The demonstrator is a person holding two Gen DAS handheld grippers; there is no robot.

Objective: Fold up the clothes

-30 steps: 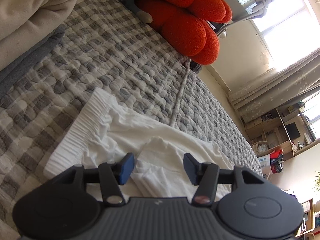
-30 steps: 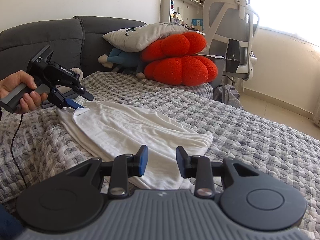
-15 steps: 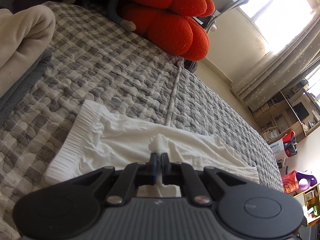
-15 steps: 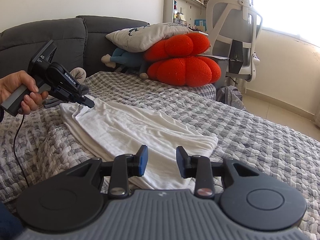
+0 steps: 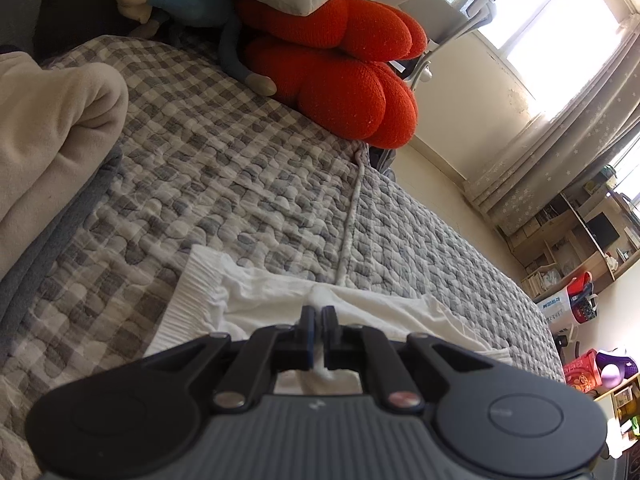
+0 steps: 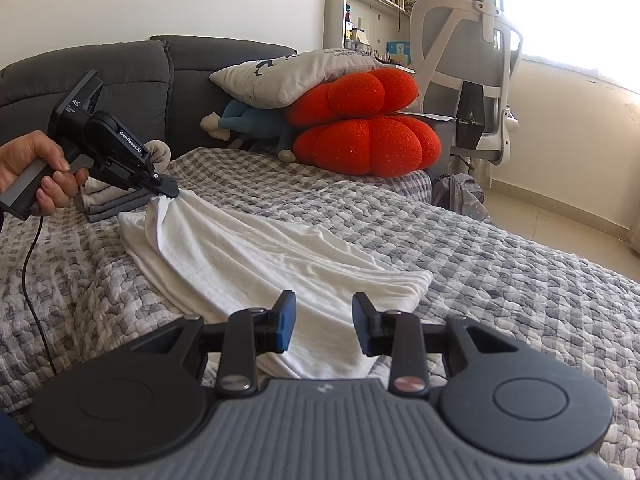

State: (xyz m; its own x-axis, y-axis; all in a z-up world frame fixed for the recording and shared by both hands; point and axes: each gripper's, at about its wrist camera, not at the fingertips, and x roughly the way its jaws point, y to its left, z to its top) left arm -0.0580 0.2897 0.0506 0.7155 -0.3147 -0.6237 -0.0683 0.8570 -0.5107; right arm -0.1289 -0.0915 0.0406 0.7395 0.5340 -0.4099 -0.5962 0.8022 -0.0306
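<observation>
White lettering reading "GenRobot.AI" runs along the body of the black left gripper (image 6: 170, 191), and "AS" shows on the dark block at its rear. A hand (image 6: 34, 172) holds its grey handle at the left of the right wrist view. The jaws of this left gripper are clenched on a bunched fold of the white folded cotton garment (image 6: 256, 264), raising that far corner off the grey-and-white checked quilted bed cover (image 6: 500, 280); in the left wrist view the pinched cloth (image 5: 320, 300) pokes out between the closed blue pads.

The rest of the garment lies flat on the cover, stretching from the pinch toward the near right, where its folded edge ends just beyond the black right gripper (image 6: 324, 320). That gripper's jaws stand partly apart with nothing between them, above the garment's near end.

Far left, a small stack of folded beige and grey clothes (image 6: 116, 200) rests on the cover. Beyond it sit two orange-red lobed plush cushions (image 6: 368, 136) under a grey printed pillow (image 6: 296, 74), whose print is unreadable. A white mesh office chair (image 6: 476, 76) stands at the far right.
</observation>
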